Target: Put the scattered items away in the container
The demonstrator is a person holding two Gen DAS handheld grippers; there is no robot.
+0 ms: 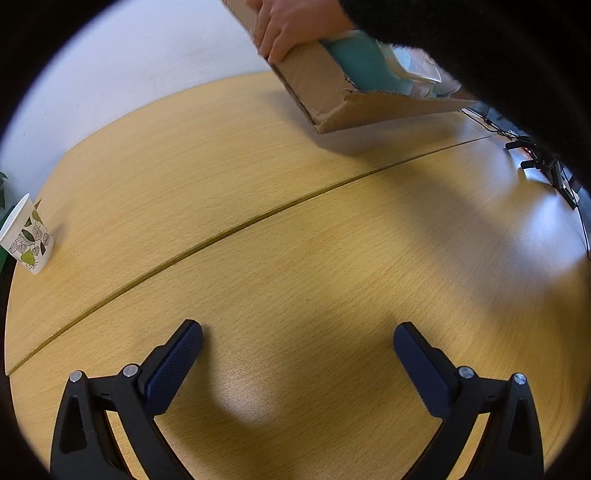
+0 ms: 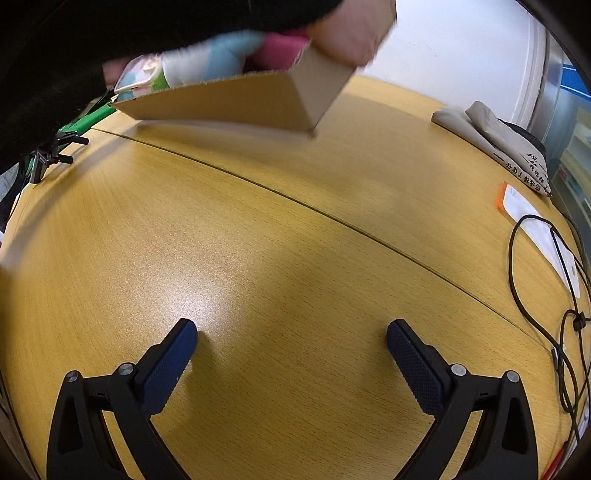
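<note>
A shallow cardboard box (image 1: 325,92) is tilted above the far side of the wooden table, held at its corner by a person's bare hand (image 1: 291,26). Teal and pale packets (image 1: 369,66) lie inside it. In the right wrist view the same box (image 2: 258,99) is blurred, with light blue, pink and white items (image 2: 229,55) showing over its rim under a hand (image 2: 351,33). My left gripper (image 1: 297,338) is open above bare tabletop, holding nothing. My right gripper (image 2: 291,334) is open too, empty, well short of the box.
A leaf-patterned paper cup (image 1: 27,240) stands at the table's left edge. A small black tripod (image 1: 543,162) sits at the right. A folded grey cloth bag (image 2: 495,136), a white-and-orange card (image 2: 535,225) and black cables (image 2: 565,325) lie along the right side.
</note>
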